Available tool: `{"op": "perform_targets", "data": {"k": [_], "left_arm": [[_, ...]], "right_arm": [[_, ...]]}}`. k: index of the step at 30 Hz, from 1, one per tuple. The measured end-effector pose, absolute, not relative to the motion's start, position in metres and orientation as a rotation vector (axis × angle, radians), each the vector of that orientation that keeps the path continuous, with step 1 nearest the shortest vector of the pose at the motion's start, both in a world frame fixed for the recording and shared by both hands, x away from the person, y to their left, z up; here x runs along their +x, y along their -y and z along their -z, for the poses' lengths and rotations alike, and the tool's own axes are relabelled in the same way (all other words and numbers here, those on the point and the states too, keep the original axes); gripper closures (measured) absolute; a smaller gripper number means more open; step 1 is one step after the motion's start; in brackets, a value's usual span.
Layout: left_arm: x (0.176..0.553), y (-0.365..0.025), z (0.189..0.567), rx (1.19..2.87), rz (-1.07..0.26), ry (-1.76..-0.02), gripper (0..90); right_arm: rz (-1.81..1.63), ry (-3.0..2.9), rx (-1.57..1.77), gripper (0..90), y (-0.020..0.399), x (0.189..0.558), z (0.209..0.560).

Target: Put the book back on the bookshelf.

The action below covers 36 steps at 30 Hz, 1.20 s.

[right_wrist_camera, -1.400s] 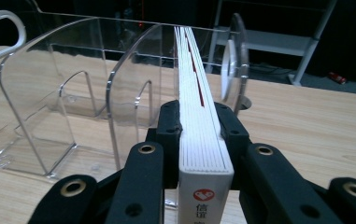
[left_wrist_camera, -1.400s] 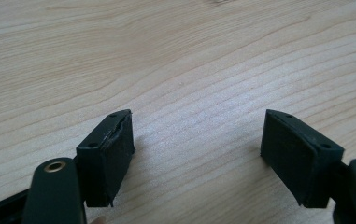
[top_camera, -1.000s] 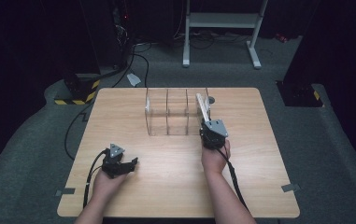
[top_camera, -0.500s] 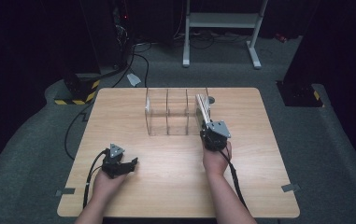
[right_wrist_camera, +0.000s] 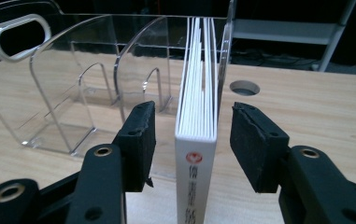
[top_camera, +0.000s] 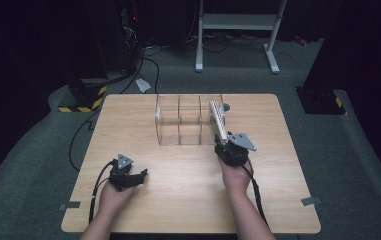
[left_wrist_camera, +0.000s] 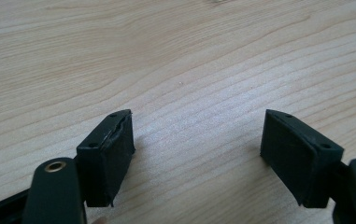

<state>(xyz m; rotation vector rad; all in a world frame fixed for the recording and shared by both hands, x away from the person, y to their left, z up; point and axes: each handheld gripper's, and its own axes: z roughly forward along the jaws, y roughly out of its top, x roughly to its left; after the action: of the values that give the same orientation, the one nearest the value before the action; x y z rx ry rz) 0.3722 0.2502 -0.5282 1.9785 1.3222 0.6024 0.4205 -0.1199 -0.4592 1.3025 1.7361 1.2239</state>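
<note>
Right tongs (right_wrist_camera: 189,140) have just been opening; the white book (right_wrist_camera: 196,98) stands between the parted pads, untouched, lodged in the clear acrylic file rack's (right_wrist_camera: 73,93) end slot. Placement appears complete. Left tongs (left_wrist_camera: 196,158) rest released, empty, on the desk (left_wrist_camera: 175,56).

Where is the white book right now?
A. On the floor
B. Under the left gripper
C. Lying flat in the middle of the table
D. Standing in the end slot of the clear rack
D: the book stands upright in the end slot of the clear rack, against its outer wall, and the right gripper has its jaws apart on either side of it, having just been opening.
</note>
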Motion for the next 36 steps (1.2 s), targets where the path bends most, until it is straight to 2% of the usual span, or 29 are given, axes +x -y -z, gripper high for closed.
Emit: {"op": "perform_targets", "data": {"k": [14,25,36], "left_arm": [[0.372,-0.25,0.528,1.979,-0.602,-1.322,25.8],[0.372,-0.25,0.528,1.978,-0.602,-1.323,25.8],[0.372,-0.25,0.528,1.978,-0.603,-1.323,25.8]], "right_arm": [[-1.265,-1.833,1.258,48.5,0.135,0.399,0.468],[-1.236,-1.854,1.248,61.4,0.136,0.398,0.474],[-1.245,-1.853,1.288,67.2,0.135,0.405,0.481]]}}
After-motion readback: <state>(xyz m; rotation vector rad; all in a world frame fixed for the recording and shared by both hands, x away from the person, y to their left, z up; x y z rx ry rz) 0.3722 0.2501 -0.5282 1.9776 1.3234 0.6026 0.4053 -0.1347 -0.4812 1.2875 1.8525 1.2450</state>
